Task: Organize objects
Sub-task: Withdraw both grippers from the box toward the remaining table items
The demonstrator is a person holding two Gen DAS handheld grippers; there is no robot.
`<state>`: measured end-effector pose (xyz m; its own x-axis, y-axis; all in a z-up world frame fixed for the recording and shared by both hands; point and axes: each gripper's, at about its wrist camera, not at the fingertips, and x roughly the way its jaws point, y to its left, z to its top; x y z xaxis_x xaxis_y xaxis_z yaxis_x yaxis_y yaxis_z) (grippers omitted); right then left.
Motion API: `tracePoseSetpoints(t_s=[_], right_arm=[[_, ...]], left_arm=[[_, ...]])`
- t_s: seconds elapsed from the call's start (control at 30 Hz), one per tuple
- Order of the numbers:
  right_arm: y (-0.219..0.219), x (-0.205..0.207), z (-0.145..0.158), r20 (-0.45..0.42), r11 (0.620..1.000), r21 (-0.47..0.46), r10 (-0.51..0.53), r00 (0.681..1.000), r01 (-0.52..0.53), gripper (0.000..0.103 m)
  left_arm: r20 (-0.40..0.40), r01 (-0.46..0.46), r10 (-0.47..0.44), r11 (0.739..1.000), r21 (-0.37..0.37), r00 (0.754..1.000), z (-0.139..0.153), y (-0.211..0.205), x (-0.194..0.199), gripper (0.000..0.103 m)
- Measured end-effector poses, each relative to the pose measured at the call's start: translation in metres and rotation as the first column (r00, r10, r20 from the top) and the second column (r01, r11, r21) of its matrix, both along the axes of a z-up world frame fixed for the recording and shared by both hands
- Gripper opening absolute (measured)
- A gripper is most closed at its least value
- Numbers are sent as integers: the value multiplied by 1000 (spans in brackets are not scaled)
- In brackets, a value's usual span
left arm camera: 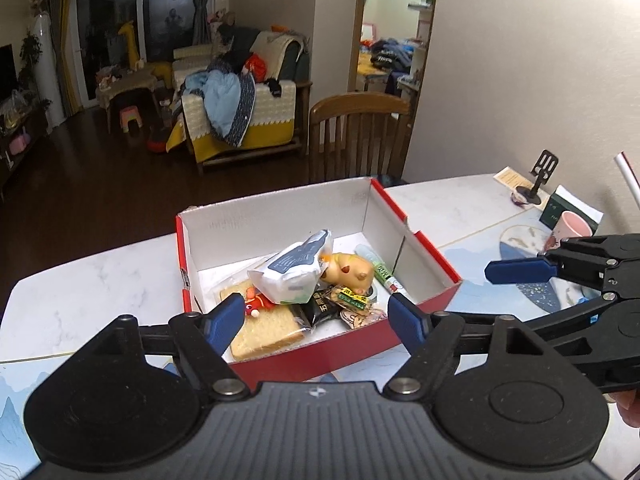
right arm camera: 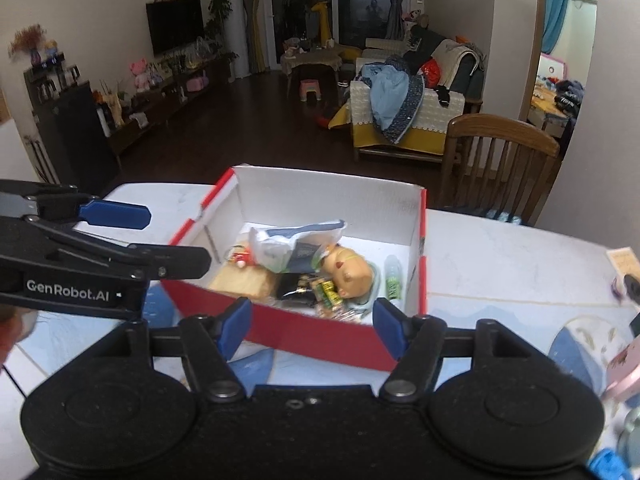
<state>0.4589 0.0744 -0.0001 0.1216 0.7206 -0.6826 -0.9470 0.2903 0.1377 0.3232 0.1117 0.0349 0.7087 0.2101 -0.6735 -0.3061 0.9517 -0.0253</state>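
- On the left, the left tool (left arm camera: 316,312) hangs over the near edge of the red box (left arm camera: 352,344), its blue pads apart and nothing between them.
- The box stands open on the pale marble table (left arm camera: 92,280), white inside, just ahead of and below both tools.
- Inside it, from left to right: a slice of bread (left arm camera: 266,334) in clear wrap at the near left corner, a small red figure (left arm camera: 256,306) on top of it, a white and blue packet (left arm camera: 294,274) in the middle, a yellow toy animal (left arm camera: 352,270) beside that, and a green and white tube (left arm camera: 380,270) along the right wall. Dark and yellow snack wrappers (left arm camera: 340,304) lie in front of the toy.
- On the right, the right tool (right arm camera: 312,326) is also above the near wall of the box, its pads parted and empty.
- A pink cup (left arm camera: 570,226) stands on the table well to the right of the box.
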Motion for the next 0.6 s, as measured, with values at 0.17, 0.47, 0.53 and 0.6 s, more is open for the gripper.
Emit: tracePoseSetpoints(t_s=[0.17, 0.47, 0.53, 0.6], right_arm=[[-19, -11, 5, -8, 1000, 29, -5, 1000, 6, 76], [-50, -20, 2, -25, 996, 72, -50, 998, 51, 99], [-56, -22, -3, -34, 996, 67, -64, 997, 66, 102], [-62, -23, -10, -42, 994, 60, -88, 995, 91, 102]], left_arm=[[20, 8, -8, 1000, 0, 1000, 5, -9, -18, 81], [29, 0, 1, 1000, -27, 1000, 0, -19, -49, 88], [26, 3, -2, 1000, -19, 1000, -5, -23, -55, 88], [22, 2, -2, 1000, -10, 1000, -10, -27, -62, 92]])
